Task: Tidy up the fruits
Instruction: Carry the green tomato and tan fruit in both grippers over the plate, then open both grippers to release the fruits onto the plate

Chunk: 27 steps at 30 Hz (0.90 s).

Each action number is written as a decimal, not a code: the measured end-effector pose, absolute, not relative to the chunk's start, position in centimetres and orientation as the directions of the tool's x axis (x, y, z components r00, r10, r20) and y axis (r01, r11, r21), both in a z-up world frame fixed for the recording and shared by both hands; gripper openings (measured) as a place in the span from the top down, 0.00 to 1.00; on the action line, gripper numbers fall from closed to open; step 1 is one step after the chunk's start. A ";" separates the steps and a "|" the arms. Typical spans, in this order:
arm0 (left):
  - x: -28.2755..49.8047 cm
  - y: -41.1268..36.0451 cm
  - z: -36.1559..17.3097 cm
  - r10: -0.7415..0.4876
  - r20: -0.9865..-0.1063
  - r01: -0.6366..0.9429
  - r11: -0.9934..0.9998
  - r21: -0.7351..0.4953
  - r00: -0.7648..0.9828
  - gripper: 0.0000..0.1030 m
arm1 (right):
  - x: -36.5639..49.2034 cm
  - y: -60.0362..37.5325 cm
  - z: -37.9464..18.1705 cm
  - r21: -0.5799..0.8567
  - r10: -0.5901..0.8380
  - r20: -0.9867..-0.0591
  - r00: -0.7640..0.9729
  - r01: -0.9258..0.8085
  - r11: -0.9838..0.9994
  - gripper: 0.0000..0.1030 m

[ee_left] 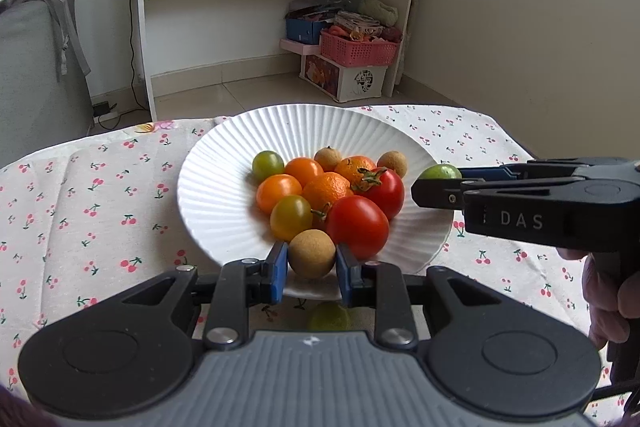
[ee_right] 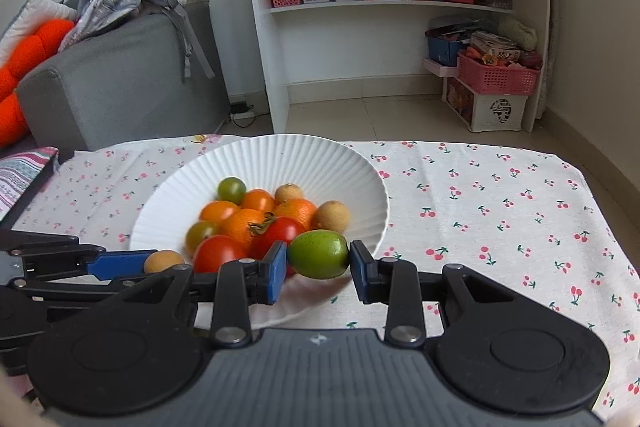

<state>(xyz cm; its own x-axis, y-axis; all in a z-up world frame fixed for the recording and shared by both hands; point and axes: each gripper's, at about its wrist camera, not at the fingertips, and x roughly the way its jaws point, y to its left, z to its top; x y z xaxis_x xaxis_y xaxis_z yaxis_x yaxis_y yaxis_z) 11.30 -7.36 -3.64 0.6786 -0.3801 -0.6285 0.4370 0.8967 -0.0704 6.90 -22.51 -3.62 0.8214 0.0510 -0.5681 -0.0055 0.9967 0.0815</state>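
Note:
A white ribbed plate [ee_left: 216,187] [ee_right: 280,163] on the cherry-print cloth holds a pile of red, orange and green tomatoes, oranges and tan longans. My left gripper [ee_left: 312,263] is shut on a tan longan [ee_left: 311,254] over the plate's near rim; the longan also shows in the right wrist view [ee_right: 163,260]. My right gripper [ee_right: 319,261] is shut on a green lime-like fruit [ee_right: 318,254] over the plate's right rim; it also shows in the left wrist view [ee_left: 440,172]. Another green fruit [ee_left: 330,317] lies on the cloth below the left gripper.
The cloth-covered table [ee_right: 500,211] extends to the right of the plate. Beyond the table stand a white shelf unit [ee_right: 400,27] with pink baskets and a grey sofa [ee_right: 120,87] at the left.

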 end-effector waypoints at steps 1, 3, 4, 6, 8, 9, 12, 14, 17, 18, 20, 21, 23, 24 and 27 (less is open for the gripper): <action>11.3 -7.4 -3.7 -0.380 -0.628 0.438 0.897 -0.068 0.680 0.86 | 7.0 -22.6 -3.6 0.078 0.050 -0.570 0.820 -0.006 0.997 0.70; 11.4 -7.4 -3.7 -0.380 -0.628 0.437 0.897 -0.070 0.679 0.86 | 7.2 -22.6 -3.7 0.077 0.049 -0.571 0.820 -0.006 0.997 0.70; 11.5 -7.4 -3.7 -0.380 -0.628 0.436 0.897 -0.072 0.679 0.86 | 7.2 -22.6 -3.7 0.076 0.048 -0.569 0.821 -0.005 0.997 0.70; 11.6 -7.2 -3.7 -0.381 -0.628 0.432 0.898 -0.078 0.678 0.86 | 7.3 -22.6 -3.7 0.077 0.047 -0.569 0.821 -0.003 0.997 0.70; 11.6 -7.1 -3.7 -0.384 -0.627 0.430 0.899 -0.086 0.678 0.85 | 7.4 -22.6 -3.7 0.082 0.049 -0.566 0.823 -0.003 0.997 0.69; 11.6 -7.0 -3.6 -0.385 -0.626 0.430 0.899 -0.087 0.678 0.85 | 7.4 -22.5 -3.7 0.082 0.049 -0.564 0.824 -0.004 0.997 0.69; 11.6 -6.9 -3.5 -0.391 -0.617 0.434 0.897 -0.088 0.683 0.84 | 7.3 -22.5 -3.6 0.082 0.053 -0.557 0.829 -0.009 0.997 0.64; 11.6 -6.8 -3.3 -0.393 -0.610 0.433 0.897 -0.089 0.688 0.83 | 7.2 -22.5 -3.5 0.084 0.053 -0.552 0.832 -0.007 0.996 0.60; 11.6 -6.7 -3.2 -0.393 -0.607 0.429 0.898 -0.092 0.691 0.82 | 7.1 -22.5 -3.3 0.091 0.056 -0.549 0.834 -0.007 0.996 0.58; 11.6 -6.6 -3.1 -0.392 -0.606 0.428 0.899 -0.092 0.692 0.81 | 7.1 -22.5 -3.3 0.092 0.056 -0.548 0.835 -0.006 0.996 0.56; 11.5 -6.5 -2.9 -0.390 -0.605 0.426 0.900 -0.091 0.694 0.79 | 7.0 -22.5 -3.2 0.093 0.055 -0.546 0.836 -0.004 0.996 0.52; 11.4 -6.4 -2.9 -0.388 -0.604 0.425 0.901 -0.089 0.696 0.77 | 7.0 -22.4 -3.2 0.093 0.054 -0.546 0.836 -0.003 0.996 0.51; 11.3 -6.2 -2.7 -0.385 -0.605 0.421 0.903 -0.089 0.697 0.75 | 6.9 -22.4 -3.1 0.096 0.055 -0.548 0.835 -0.003 0.995 0.51; 11.2 -6.1 -2.6 -0.382 -0.606 0.418 0.904 -0.089 0.698 0.73 | 6.9 -22.3 -3.1 0.097 0.056 -0.550 0.834 -0.002 0.995 0.51; 10.9 -5.8 -2.4 -0.376 -0.608 0.412 0.907 -0.087 0.700 0.70 | 6.6 -22.2 -2.9 0.102 0.054 -0.551 0.833 0.003 0.995 0.48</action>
<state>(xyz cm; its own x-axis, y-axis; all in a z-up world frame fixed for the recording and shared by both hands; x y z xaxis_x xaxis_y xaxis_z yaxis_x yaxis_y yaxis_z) 10.91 -5.76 -2.38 0.6997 -0.3756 -0.6077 0.4116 0.9072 -0.0868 6.64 -22.25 -2.94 0.8330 0.0545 -0.5506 0.0026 0.9947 0.1024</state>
